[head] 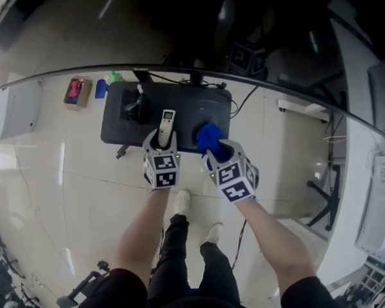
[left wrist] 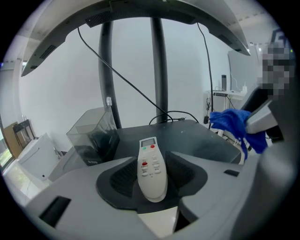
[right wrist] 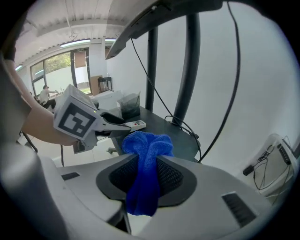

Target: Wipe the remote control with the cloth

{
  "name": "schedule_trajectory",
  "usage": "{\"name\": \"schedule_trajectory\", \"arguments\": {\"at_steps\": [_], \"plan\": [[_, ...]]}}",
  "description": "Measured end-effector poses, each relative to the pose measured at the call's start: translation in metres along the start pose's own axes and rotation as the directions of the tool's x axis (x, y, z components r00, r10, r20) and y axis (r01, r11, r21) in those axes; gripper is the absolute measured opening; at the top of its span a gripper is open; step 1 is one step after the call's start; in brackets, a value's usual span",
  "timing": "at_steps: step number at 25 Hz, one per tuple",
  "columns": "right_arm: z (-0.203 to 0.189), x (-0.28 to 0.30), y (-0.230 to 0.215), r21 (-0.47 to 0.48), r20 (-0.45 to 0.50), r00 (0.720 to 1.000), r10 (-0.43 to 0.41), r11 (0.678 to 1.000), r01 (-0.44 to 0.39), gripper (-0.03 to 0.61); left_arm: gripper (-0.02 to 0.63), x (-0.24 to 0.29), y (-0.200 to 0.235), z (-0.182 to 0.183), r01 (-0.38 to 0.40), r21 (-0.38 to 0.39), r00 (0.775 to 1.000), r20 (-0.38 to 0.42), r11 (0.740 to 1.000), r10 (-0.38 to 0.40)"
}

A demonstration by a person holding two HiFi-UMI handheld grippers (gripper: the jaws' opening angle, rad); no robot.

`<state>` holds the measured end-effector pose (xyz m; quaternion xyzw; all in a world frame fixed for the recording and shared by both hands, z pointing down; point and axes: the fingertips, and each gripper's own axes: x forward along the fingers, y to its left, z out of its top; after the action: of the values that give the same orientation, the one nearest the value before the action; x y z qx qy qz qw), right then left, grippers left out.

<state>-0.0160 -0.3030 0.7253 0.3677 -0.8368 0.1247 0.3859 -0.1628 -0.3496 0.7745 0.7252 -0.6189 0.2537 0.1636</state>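
blk table (head: 114,130) | clr box (left wrist: 92,135) on it | cable (left wrist: 174,113) at rear edge | pink item (head: 74,90) on floor

Your left gripper (head: 162,142) holds the remote control (head: 166,124) over the near edge of the dark tabletop (head: 116,132), its length pointing toward the far edge. Just beside it, your right gripper (head: 217,153) grips the bunched blue cloth (head: 209,137). A clear box (head: 134,105) sits nearer the left edge.

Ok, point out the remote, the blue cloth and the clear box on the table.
remote (left wrist: 152,169), left gripper view, on its keypad.
blue cloth (right wrist: 146,149), right gripper view, on the bunched top.
clear box (left wrist: 93,138), left gripper view, on its front wall.
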Motion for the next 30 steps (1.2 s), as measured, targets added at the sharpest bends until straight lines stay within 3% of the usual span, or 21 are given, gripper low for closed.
{"name": "schedule_trajectory", "arguments": {"at_steps": [8,13,16,23,30], "plan": [[-0.021,0.066,-0.014,-0.055,-0.142,0.989,-0.05,0.998,0.043,0.125,0.199,0.006,-0.005,-0.014,-0.051,0.041,0.998,-0.039,0.998,0.052],[-0.005,0.069,-0.014,-0.085,-0.117,0.991,-0.066,0.995,0.057,0.163,0.218,0.005,-0.005,-0.014,-0.037,0.054,0.998,-0.044,0.998,0.039],[-0.015,0.066,-0.015,-0.074,-0.129,0.989,-0.073,0.995,0.064,0.187,0.238,-0.001,-0.005,-0.012,-0.033,0.061,0.998,-0.047,0.998,0.036],[0.019,-0.006,0.002,-0.029,-0.015,0.999,-0.045,0.999,0.044,0.189,0.238,-0.062,-0.001,0.016,-0.04,0.064,0.999,0.0,0.997,0.04],[0.049,-0.141,0.071,0.012,0.152,0.988,0.015,1.0,-0.017,0.189,0.238,-0.216,-0.044,0.065,0.001,0.053,0.993,0.117,0.999,-0.007]]}}
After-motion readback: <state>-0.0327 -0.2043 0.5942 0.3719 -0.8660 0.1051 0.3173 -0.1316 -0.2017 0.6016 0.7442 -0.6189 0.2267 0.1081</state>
